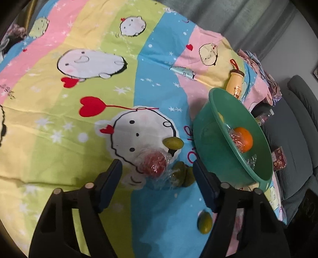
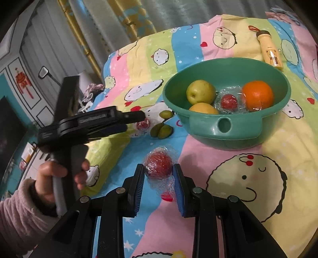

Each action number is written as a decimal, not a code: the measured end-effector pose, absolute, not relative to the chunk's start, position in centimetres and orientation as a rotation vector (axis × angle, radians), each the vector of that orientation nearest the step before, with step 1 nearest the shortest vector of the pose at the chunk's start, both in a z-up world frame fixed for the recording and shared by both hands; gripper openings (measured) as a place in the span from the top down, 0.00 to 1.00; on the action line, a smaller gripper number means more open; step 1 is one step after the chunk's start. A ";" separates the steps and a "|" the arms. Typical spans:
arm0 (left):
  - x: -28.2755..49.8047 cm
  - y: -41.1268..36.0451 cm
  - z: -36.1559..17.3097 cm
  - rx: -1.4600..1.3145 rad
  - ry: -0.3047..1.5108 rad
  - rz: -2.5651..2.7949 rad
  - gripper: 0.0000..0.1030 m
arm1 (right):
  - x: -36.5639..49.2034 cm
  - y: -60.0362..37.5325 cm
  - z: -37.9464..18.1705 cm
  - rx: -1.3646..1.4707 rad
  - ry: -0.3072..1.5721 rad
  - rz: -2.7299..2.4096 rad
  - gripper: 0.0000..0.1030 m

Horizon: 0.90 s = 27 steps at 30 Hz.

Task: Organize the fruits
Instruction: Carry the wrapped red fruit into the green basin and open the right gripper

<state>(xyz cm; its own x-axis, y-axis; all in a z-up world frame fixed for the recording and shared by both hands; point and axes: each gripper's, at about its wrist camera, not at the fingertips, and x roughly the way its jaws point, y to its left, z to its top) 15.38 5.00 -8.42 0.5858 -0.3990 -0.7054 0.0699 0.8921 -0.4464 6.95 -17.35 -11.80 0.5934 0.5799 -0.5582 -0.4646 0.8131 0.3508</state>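
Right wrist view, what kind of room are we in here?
Probably a bedroom at home: a cartoon-print quilt covers a bed-like surface, curtains hang behind it, and a cushioned sofa stands alongside.

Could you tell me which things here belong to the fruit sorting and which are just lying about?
Job: green bowl, orange, wrapped red fruit in the right gripper, small green fruits.
Lying about: yellow bottle, cartoon bedsheet.

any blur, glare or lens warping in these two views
Left wrist view: strong fisheye bend with dark corners, soft overall, the wrapped red fruit ahead of the left gripper smeared. Right wrist view: sharper; the other gripper and the hand holding it are motion-blurred, plastic wrap glints on the red fruit between the right gripper's pads, and the green bowl shows mild highlights.
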 end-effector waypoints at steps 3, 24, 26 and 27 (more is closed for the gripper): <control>16.0 5.0 -8.7 -0.408 0.918 -0.273 0.42 | 7.0 -17.8 -11.9 0.186 0.709 0.615 0.70; 15.0 4.3 -8.7 -0.238 0.907 -0.204 0.70 | 6.7 -18.5 -11.4 0.211 0.683 0.629 0.70; 14.4 4.4 -8.3 -0.231 0.902 -0.197 0.70 | 6.6 -18.5 -11.3 0.210 0.683 0.630 0.70; 14.1 4.4 -8.1 -0.227 0.899 -0.194 0.70 | 6.5 -18.4 -11.3 0.210 0.682 0.631 0.70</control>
<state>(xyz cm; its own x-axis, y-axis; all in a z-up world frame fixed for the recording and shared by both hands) 14.10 4.39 -8.08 0.6078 -0.2606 -0.7501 0.0715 0.9587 -0.2752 6.55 -18.43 -11.28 0.5997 0.6062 -0.5223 -0.4734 0.7951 0.3792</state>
